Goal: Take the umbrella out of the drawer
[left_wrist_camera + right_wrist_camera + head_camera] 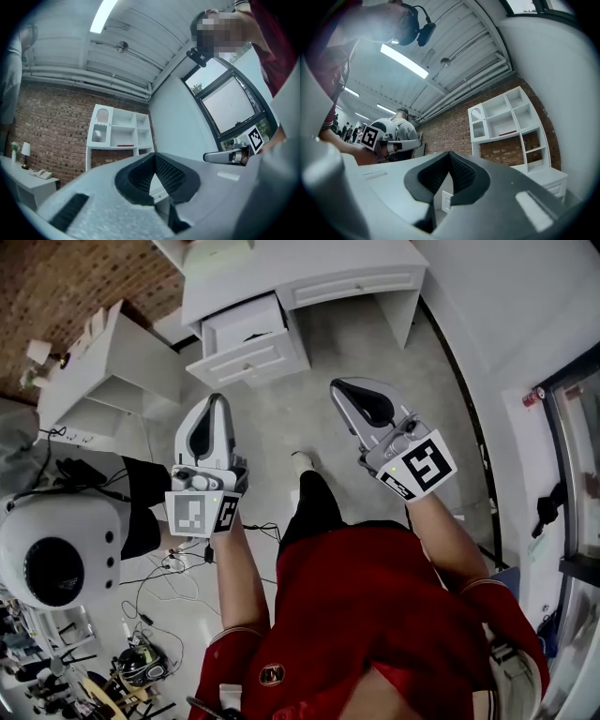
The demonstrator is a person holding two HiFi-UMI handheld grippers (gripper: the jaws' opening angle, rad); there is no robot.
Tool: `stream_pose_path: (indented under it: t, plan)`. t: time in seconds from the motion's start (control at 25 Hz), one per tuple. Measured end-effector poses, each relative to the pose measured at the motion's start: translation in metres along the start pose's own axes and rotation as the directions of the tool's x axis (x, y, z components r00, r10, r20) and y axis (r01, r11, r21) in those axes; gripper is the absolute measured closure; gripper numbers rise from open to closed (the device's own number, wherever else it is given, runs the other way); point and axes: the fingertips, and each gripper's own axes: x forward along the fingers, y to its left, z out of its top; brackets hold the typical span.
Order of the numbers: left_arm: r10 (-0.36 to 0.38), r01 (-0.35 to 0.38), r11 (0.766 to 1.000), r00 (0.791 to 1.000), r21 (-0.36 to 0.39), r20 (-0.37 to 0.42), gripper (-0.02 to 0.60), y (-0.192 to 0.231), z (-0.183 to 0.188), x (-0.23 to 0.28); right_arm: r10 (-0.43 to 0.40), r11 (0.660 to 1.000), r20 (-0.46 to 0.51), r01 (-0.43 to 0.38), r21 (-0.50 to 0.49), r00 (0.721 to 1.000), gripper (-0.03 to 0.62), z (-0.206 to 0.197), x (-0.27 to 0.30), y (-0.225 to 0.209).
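Observation:
A white desk (pixel 309 263) stands ahead at the top of the head view. Its upper left drawer (pixel 246 326) is pulled partly out above a shut lower drawer front (pixel 251 360). I see no umbrella in any view; the inside of the drawer shows only white. My left gripper (pixel 217 401) (pixel 154 157) is held in the air short of the drawers, its jaws shut with nothing between them. To its right my right gripper (pixel 339 387) (pixel 449 154) is also shut and empty. Both point towards the desk and slightly upward.
A white shelf unit (pixel 108 367) (pixel 119 129) (pixel 506 117) stands against the brick wall left of the desk. Cables (pixel 173 568) lie on the floor by my left leg, next to a round white device (pixel 56 554). Another person (pixel 393 129) stands further back.

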Motion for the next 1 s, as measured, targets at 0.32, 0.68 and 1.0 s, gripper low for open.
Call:
stream_pose_path:
  t: [0.32, 0.68, 1.0]
  plan:
    - [-0.016, 0.017, 1.000, 1.000, 0.021, -0.018, 0.574, 0.101, -0.052, 0.075, -0.016, 1.000, -0.050, 0.016, -0.002, 0.999, 0.583, -0.045, 0.105, -0.061]
    - [-0.101, 0.106, 0.994, 0.988, 0.039, -0.120, 0.574, 0.240, -0.123, 0.180, -0.077, 0.997, -0.109, 0.076, -0.014, 0.991, 0.582, -0.088, 0.249, -0.151]
    - [-0.266, 0.288, 0.957, 0.915, 0.028, -0.305, 0.574, 0.304, -0.205, 0.258, -0.149, 0.989, -0.166, 0.149, -0.014, 0.975, 0.583, -0.126, 0.324, -0.216]
